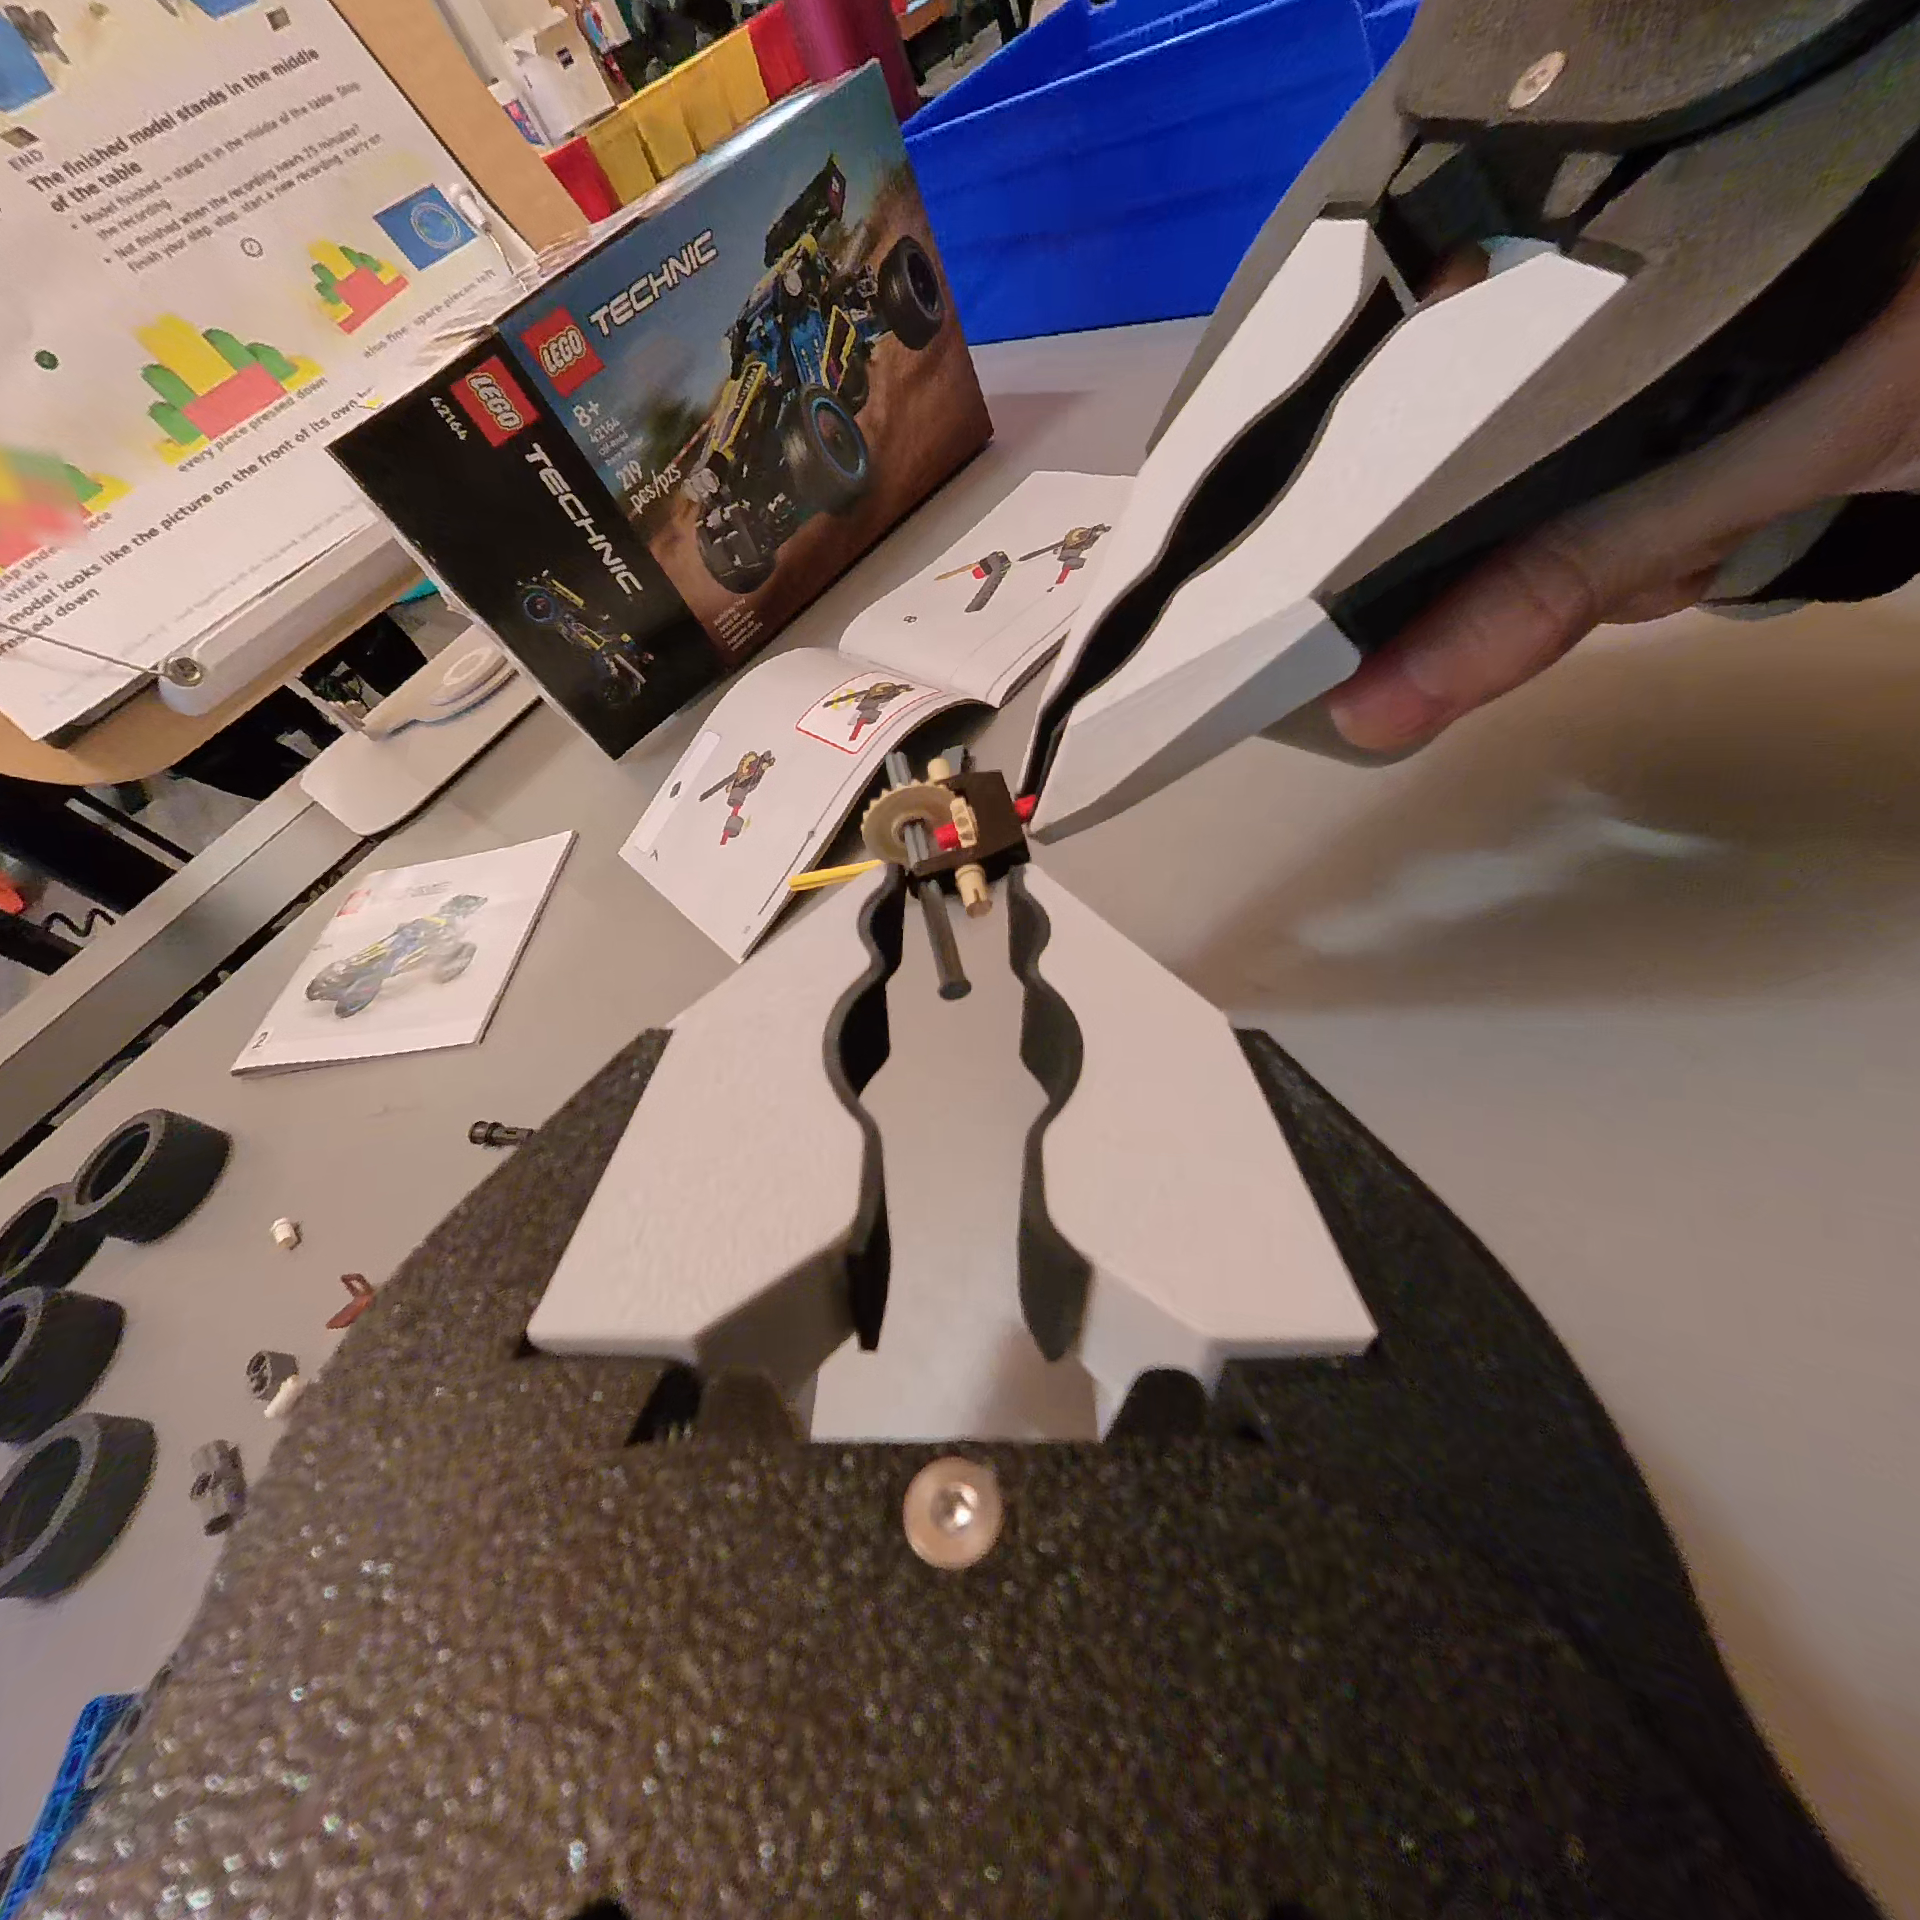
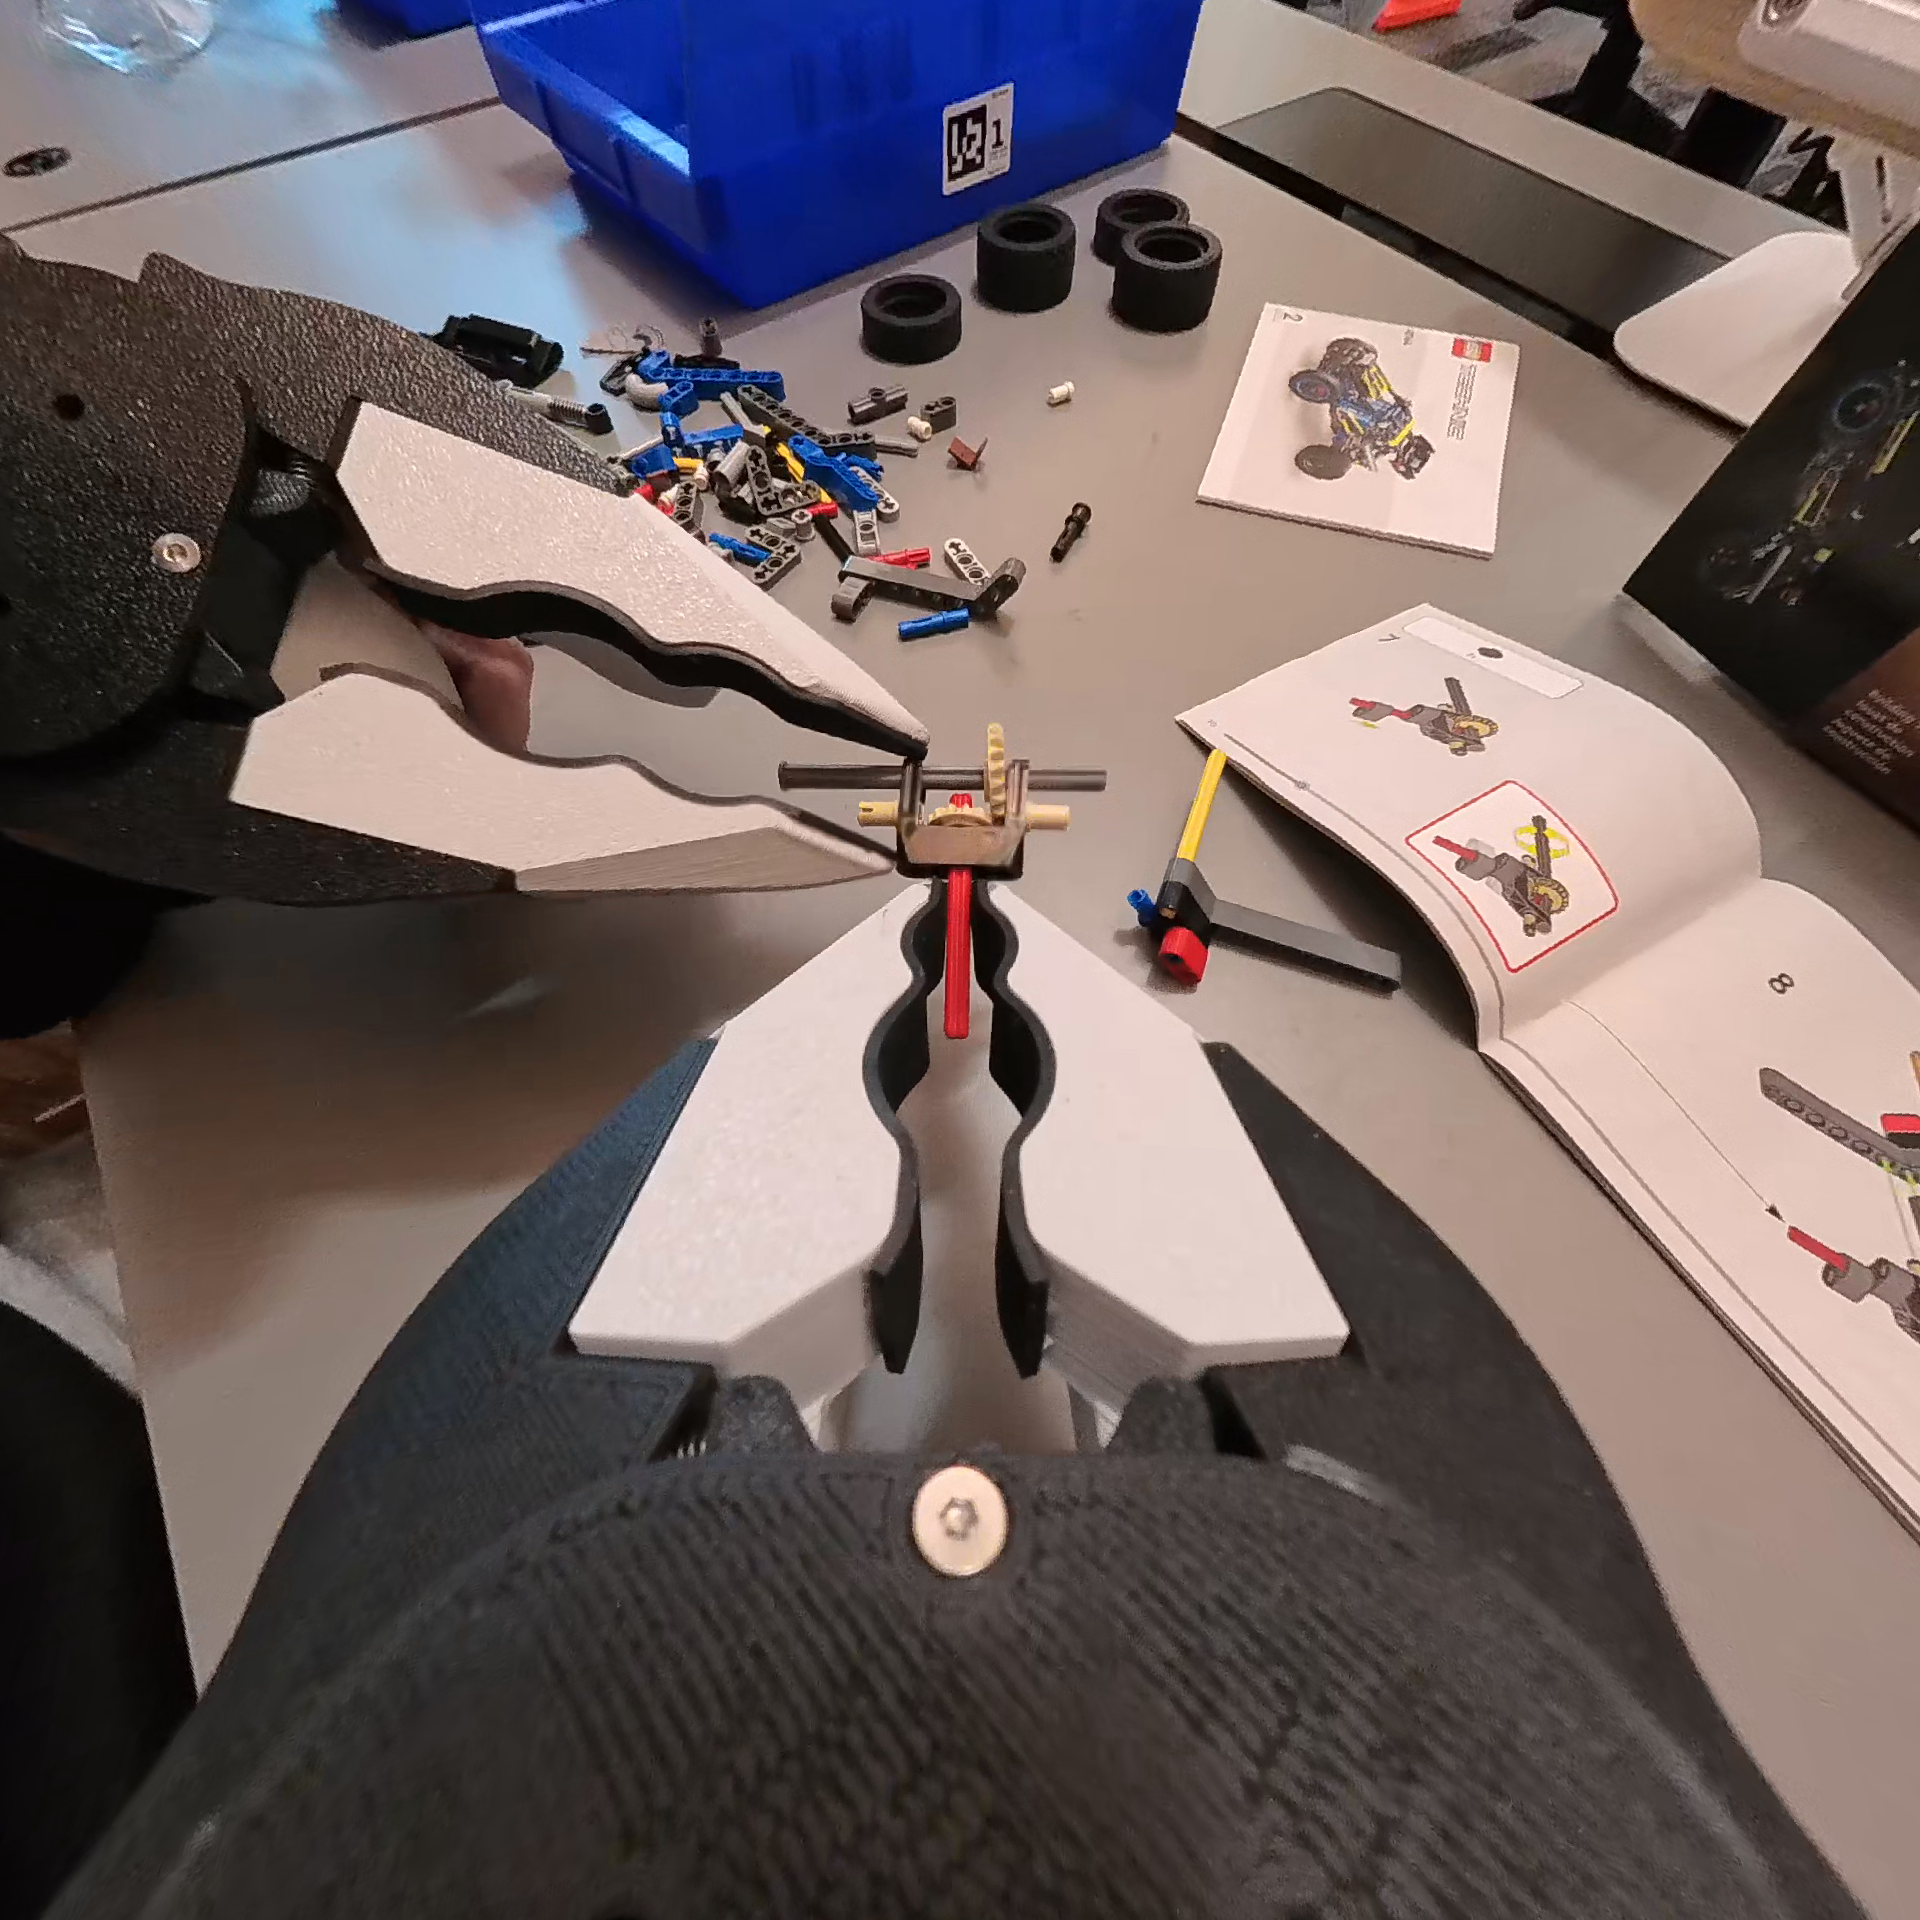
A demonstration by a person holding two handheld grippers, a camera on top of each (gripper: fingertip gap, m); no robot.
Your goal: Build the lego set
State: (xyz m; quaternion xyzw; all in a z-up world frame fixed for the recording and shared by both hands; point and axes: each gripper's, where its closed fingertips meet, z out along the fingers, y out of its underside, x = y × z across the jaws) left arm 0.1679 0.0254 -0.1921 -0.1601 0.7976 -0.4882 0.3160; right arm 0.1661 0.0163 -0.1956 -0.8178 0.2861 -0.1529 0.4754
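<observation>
Both tongs, left and right, pinch the light, fiddly gear assembly mid-frame; its black frame looks the firmest hold.

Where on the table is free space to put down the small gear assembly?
Bare grey table lies below the left gripper. Crowded: loose parts pile, tyres, open instruction booklet at right.

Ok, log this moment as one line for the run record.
step: gear piece held in air | left gripper: shut on gear piece | right gripper: shut on red rod | loose parts: on table
</observation>
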